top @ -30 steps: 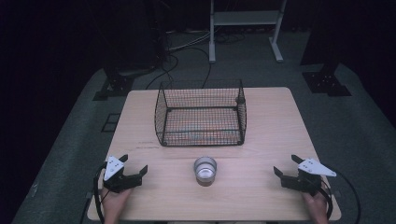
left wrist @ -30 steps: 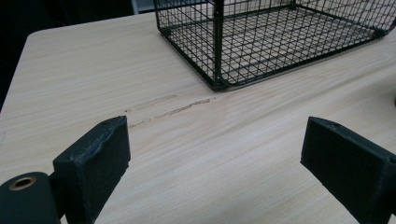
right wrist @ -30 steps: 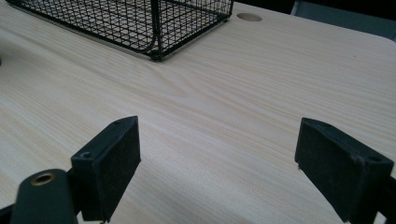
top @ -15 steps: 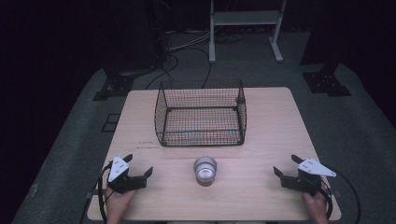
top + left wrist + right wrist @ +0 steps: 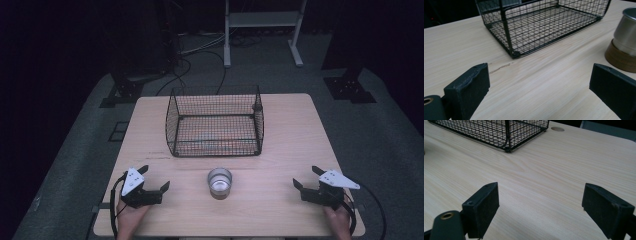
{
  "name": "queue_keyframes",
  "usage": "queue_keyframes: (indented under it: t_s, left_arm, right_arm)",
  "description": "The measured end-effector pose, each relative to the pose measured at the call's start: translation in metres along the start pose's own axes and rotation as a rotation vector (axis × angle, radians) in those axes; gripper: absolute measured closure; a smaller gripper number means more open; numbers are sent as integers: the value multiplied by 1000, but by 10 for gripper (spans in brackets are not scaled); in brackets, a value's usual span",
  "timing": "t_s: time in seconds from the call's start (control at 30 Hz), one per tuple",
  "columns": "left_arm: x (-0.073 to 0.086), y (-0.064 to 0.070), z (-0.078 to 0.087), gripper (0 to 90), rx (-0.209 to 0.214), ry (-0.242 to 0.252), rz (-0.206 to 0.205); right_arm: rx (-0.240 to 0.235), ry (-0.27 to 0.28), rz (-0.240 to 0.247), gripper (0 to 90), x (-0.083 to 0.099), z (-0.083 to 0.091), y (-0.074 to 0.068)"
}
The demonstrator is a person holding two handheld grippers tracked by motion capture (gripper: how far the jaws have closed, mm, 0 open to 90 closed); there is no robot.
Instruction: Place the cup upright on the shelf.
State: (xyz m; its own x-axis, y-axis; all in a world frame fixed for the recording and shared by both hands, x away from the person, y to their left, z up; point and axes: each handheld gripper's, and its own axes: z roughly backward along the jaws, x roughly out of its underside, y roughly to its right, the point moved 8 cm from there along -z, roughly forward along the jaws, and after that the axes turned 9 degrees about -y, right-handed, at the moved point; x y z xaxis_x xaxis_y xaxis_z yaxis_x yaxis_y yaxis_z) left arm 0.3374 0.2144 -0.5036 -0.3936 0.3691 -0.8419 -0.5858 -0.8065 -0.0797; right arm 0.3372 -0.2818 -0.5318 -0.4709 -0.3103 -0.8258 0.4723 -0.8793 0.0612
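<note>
Metal cup [image 5: 220,182] on pale wood table [image 5: 300,135], 2 grippers' fingers spread empty, dim room, perhaps carpeted.

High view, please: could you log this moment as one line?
left tool: open, nearer cup | right tool: open, idle | cup: upright, untouched, before basket | basket: empty

Bare table [image 5: 290,150] flanks the cup [image 5: 220,182] on both sides; beyond the cup, the wire basket [image 5: 215,122] blocks your path.
</note>
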Motion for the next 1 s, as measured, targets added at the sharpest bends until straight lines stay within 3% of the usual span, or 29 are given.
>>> queue_keyframes:
  t_s: [0.33, 0.53, 1.0]
  left_arm:
    - [-6, 12, -1, 21, 36, 4, -38]
    - [-7, 15, -1, 21, 50, 13, -37]
    - [-18, 37, -4, 22, 158, 16, -85]
  right_arm:
    - [-3, 2, -1, 135, 0, 0, 0]
    - [-5, 3, 0, 135, 0, 0, 0]
    - [-6, 3, -2, 135, 0, 0, 0]
